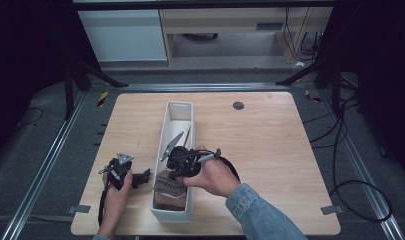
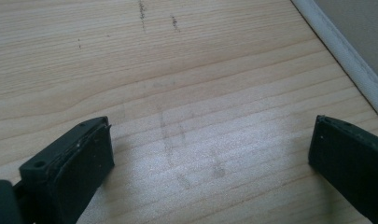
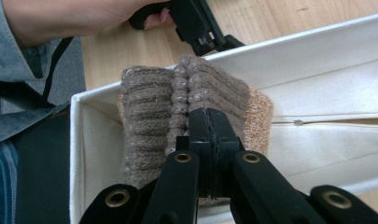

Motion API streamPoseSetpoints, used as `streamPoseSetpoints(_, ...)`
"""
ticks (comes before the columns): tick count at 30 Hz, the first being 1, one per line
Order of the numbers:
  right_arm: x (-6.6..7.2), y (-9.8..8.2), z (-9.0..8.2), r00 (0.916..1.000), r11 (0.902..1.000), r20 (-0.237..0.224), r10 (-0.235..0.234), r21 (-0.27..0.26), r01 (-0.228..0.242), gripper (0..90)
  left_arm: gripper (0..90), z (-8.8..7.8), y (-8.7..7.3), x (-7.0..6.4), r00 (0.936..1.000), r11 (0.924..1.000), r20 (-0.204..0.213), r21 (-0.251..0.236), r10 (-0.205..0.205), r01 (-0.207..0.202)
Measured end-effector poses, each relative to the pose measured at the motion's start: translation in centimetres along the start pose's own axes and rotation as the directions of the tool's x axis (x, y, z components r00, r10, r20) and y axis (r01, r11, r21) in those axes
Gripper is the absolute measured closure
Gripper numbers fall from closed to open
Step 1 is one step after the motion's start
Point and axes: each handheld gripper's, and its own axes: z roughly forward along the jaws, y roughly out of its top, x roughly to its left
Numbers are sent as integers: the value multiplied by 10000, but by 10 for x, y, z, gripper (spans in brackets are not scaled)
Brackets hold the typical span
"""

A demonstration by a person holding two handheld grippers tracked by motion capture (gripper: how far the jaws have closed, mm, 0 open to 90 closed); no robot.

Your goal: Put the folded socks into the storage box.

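At about eight o'clock on the desk (image 1: 270, 130) I have the left tool (image 1: 140, 177) resting with its jaws spread wide over bare wood, nothing between them; it sits just beside the outer wall of the long white box (image 1: 190, 107), which shows as a pale edge (image 2: 350, 60) in the left gripper view. I'd leave it parked there — it could steady that wall if the box starts to slide.

Moving right, at roughly six o'clock, the right tool (image 3: 210, 140) is clenched tight, its jaws pressed together against the folded brown knit piece (image 3: 177, 107) that lies in the near end of the box; I judge a pinch of knit is caught at the tips, though I cannot see that for certain. To do this step well I'd press the knit down flat toward the near wall, keep the wrist low inside the rim, and let go only once the fold sits below the edge; a snagged loop could pull it back out.

Count — one desk, one box, one knit bundle that I can make out, two tools, two hands.
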Motion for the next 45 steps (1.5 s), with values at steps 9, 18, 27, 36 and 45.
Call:
streamPoseSetpoints(9, 5, -3, 3, 9998, 9999, -160, -73, 94, 74, 900, 0, 0, 0, 0, 10000, 10000, 1, 2, 2, -2)
streamPoseSetpoints(18, 12, -7, 10, 9991, 9995, -396, -168, 250, 178, 900, 0, 0, 0, 0, 10000, 10000, -1, 0, 2, -2)
streamPoseSetpoints(27, 14, -7, 12, 9988, 9994, -439, -199, 291, 212, 900, 0, 0, 0, 0, 10000, 10000, -1, -3, -2, 2)
streamPoseSetpoints(36, 19, -12, 20, 9978, 9988, -629, -208, 428, 236, 900, 0, 0, 0, 0, 10000, 10000, -1, 10, 4, -4)
streamPoseSetpoints(45, 29, -19, 28, 9974, 9982, -643, -331, 481, 362, 900, 0, 0, 0, 0, 10000, 10000, 0, 5, -3, 3)
